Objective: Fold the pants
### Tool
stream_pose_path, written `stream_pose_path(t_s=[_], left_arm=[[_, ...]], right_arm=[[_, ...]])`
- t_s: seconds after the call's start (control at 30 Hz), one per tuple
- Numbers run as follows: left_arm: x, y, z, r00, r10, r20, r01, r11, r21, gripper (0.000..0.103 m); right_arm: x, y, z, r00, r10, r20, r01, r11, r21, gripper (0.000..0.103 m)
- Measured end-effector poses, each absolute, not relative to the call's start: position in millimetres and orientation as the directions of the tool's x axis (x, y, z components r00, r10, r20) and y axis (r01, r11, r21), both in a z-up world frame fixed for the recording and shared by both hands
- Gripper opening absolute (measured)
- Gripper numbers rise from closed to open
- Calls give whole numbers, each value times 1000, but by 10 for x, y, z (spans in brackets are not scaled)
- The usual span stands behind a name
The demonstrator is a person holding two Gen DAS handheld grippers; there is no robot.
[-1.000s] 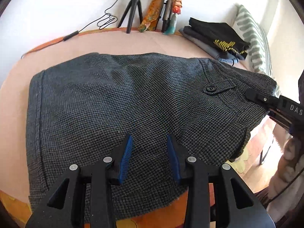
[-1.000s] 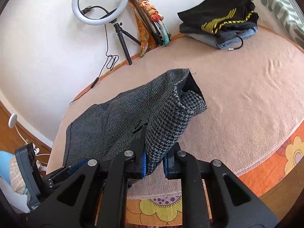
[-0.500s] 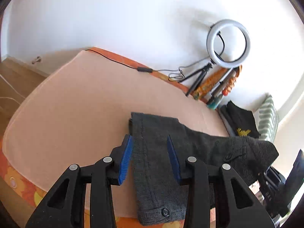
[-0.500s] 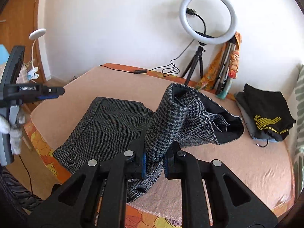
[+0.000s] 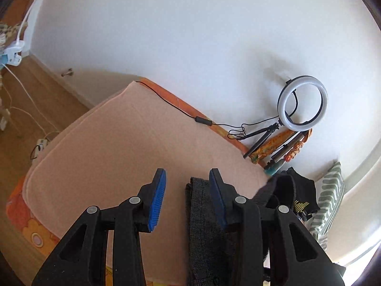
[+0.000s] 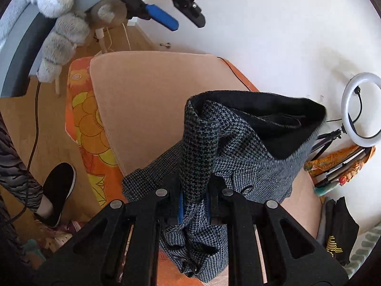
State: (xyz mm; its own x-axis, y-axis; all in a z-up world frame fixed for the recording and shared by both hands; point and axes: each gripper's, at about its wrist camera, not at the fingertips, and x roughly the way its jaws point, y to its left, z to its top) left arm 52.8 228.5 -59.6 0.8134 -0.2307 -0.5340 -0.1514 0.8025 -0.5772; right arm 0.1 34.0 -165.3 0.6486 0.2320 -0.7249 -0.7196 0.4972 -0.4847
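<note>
My right claw point(image 6: 194, 201) is pinched tight on a bunched fold of the houndstooth pants point(image 6: 240, 147), which rise from between its fingers and flop over to the right, showing the black lining at the top; the lower end of the cloth hangs crumpled under the claw at the near edge. My left claw point(image 5: 187, 199) is spread wide with nothing between its blue pads point(image 5: 157, 205), held above the counter point(image 5: 133, 143); a dark strip of the pants point(image 5: 202, 221) lies just beside and under its right finger. From the right wrist view I see the left claw point(image 6: 176, 12) raised at the far left, well apart from the cloth. The peach cover on the counter is bare on the left side, with the orange flowered cloth point(image 6: 88, 128) showing at its edge. Along the far wall stand a ring light point(image 5: 302, 103) on a small tripod, its black cable point(image 5: 181, 112) trailing left, and some bright bundled items point(image 5: 278, 147). A stack of folded dark clothes point(image 6: 338, 228) sits at the far right, by a striped cushion point(image 5: 329, 207). A black shoe point(image 6: 58, 190) stands on the wooden floor to the left.
</note>
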Motion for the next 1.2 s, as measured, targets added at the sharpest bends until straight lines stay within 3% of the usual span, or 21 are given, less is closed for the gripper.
stream_pose_path(t_s=[0.23, 0.4, 0.5, 0.57, 0.7, 0.8, 0.93, 1.17, 1.2], left_arm=[[582, 2232, -647, 796, -239, -556, -133, 827, -546, 36], [652, 2063, -745, 752, -288, -593, -91, 846, -526, 36], [619, 1895, -734, 738, -300, -605, -39, 876, -482, 36], [582, 1801, -759, 720, -321, -615, -7, 883, -470, 36], [485, 1630, -926, 661, -368, -655, 13, 877, -480, 36], [383, 1481, -1075, 619, -368, -694, 19, 890, -456, 36], [306, 1345, -1204, 602, -322, -730, 34, 925, -380, 36], [365, 1371, -1319, 575, -326, -750, 12, 920, -391, 36], [374, 1369, -1312, 573, -328, -751, 14, 920, -391, 36]], right_arm=[[-41, 403, -1901, 598, 251, -761, -761, 476, -441, 16], [-103, 190, -1719, 517, 364, -775, -806, 512, -297, 41], [-52, -165, -1552, 467, 452, -760, -809, 565, -161, 46], [89, -472, -1443, 467, 489, -736, -776, 626, -76, 49], [624, -1106, -1323, 562, 460, -687, -607, 794, 35, 67], [1144, -1548, -1392, 591, 435, -679, -445, 878, 175, 68], [1697, -1818, -1628, 550, 468, -692, -352, 881, 316, 69], [2127, -1581, -1971, 439, 556, -706, -365, 828, 425, 69], [2166, -1538, -1998, 429, 563, -706, -372, 823, 429, 65]])
